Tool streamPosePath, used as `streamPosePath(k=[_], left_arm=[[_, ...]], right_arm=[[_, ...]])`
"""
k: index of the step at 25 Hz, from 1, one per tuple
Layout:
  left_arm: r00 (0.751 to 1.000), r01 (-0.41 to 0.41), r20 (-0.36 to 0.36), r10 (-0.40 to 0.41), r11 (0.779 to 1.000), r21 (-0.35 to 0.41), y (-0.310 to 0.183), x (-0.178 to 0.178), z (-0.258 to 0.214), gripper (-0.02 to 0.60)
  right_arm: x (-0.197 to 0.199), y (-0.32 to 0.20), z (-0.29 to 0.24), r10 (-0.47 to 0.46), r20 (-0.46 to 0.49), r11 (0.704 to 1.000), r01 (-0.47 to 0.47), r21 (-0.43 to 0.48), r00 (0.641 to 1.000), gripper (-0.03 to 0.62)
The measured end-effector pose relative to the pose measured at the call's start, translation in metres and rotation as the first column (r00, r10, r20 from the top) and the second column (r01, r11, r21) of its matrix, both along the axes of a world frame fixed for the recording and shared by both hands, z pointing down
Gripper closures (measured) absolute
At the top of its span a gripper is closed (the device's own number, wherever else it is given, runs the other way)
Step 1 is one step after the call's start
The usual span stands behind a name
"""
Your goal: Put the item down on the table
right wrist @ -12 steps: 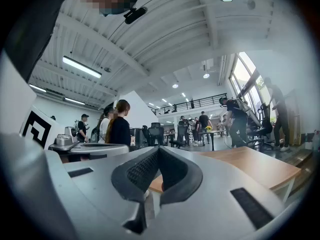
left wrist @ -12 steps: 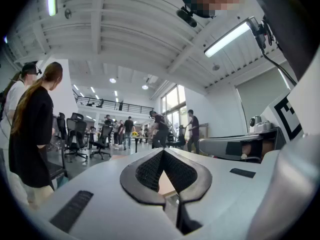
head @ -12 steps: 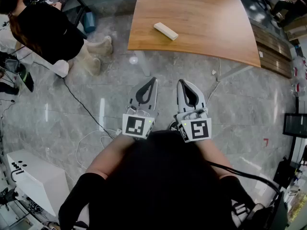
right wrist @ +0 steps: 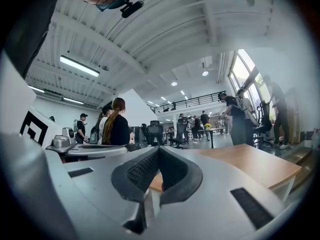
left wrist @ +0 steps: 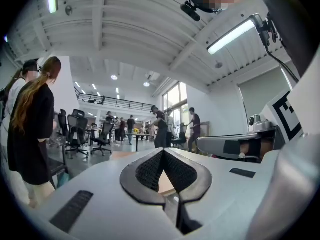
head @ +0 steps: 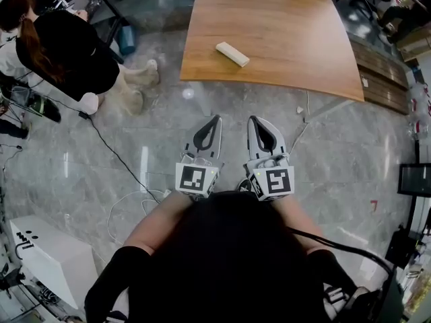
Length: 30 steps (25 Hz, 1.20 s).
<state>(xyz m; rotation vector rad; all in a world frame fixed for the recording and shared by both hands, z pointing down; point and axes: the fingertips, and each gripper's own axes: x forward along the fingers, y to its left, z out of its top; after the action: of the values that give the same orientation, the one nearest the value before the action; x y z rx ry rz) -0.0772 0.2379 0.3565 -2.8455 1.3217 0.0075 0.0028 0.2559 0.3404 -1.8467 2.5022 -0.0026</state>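
Note:
A white, flat rectangular item lies on the wooden table, near its front left part. My left gripper and right gripper hang side by side over the grey floor, short of the table's front edge, pointing toward it. Both are shut with nothing between the jaws. In the left gripper view the left gripper shows its tips meeting. The right gripper looks the same in its own view, with the table ahead on the right.
A person in black stands at the far left beside a desk. Cables run across the marble floor, and a white box sits at the lower left. Wooden planks and a monitor are at the right.
Both grippers stay shut and side by side. The head view has shifted slightly, and the person at the left has moved a little.

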Motion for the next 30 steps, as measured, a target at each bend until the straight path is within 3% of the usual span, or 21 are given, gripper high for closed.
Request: streamPosePath(k=[10,20,25,30], left_arm=[[1.000,0.018,0.002,-0.018,1.000,0.007,-0.002,0.013,-0.001,0.578],[0.997,0.080,0.010,-0.080,0.997,0.006,-0.005,0.042,0.004,0.578],[0.995,0.098,0.010,-0.098,0.995,-0.017,-0.037,0.049,0.015,0.578],[0.996,0.093,0.010,-0.093,0.995,-0.029,-0.100,0.051,0.032,0.578]], right_arm=[[0.010,-0.002,0.006,-0.019,0.011,1.000,0.019,-0.018,1.000,0.582],[0.050,-0.012,0.017,-0.080,0.079,0.994,0.085,-0.072,0.994,0.582],[0.064,-0.043,0.033,-0.091,0.062,0.990,0.097,-0.104,0.994,0.580],[0.064,-0.101,0.049,-0.095,0.045,0.988,0.099,-0.120,0.994,0.581]])
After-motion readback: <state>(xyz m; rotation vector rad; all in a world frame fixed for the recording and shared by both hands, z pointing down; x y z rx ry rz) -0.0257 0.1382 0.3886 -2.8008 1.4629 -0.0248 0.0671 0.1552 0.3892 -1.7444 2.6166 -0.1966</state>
